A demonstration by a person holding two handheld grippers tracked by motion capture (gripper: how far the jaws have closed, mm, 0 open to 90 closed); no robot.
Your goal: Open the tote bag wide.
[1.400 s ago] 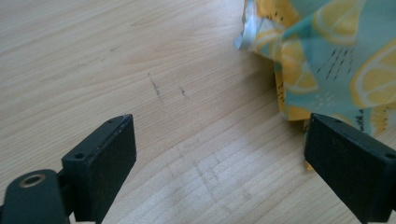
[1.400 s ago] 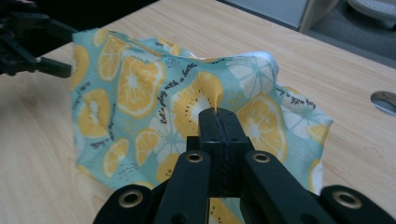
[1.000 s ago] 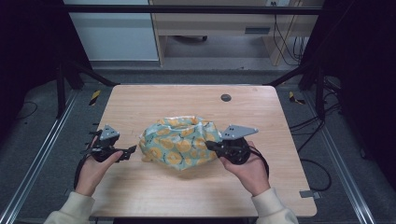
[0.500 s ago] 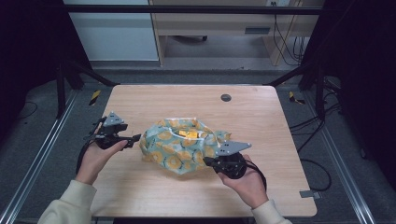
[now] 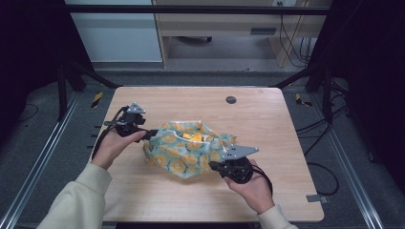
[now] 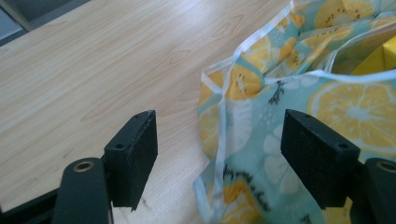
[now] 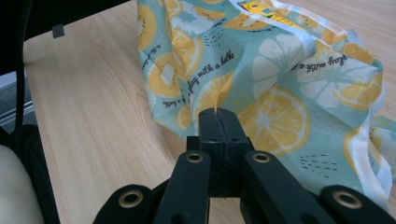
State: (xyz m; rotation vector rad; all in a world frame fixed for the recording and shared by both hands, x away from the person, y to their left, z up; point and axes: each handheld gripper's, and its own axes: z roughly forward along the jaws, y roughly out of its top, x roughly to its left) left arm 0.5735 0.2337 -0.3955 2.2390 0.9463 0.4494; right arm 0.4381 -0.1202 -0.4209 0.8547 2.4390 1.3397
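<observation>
A teal cloth bag [image 5: 186, 150] printed with lemon and kiwi slices lies crumpled in the middle of the wooden table [image 5: 272, 129]. Something yellow [image 5: 193, 137] shows in its open top, also in the left gripper view [image 6: 380, 63]. My left gripper [image 5: 152, 134] stands open at the bag's left end; in its own view [image 6: 219, 126] the bag's white-trimmed edge [image 6: 224, 116] runs between the jaws, untouched. My right gripper [image 5: 212, 165] is at the bag's near right side, shut [image 7: 218, 114] on a pinched fold of the fabric [image 7: 280, 79].
A small black disc [image 5: 231, 99] sits near the table's far edge. Bare wood lies left of the bag [image 6: 93, 70] and along the near edge [image 5: 157, 195]. Metal frame rails [image 5: 38, 167] run beside the table on both sides.
The left gripper has moved away from the person and rightward to the bag's left end. The right gripper has shifted nearer and leftward and is now pinching the bag's fabric.
</observation>
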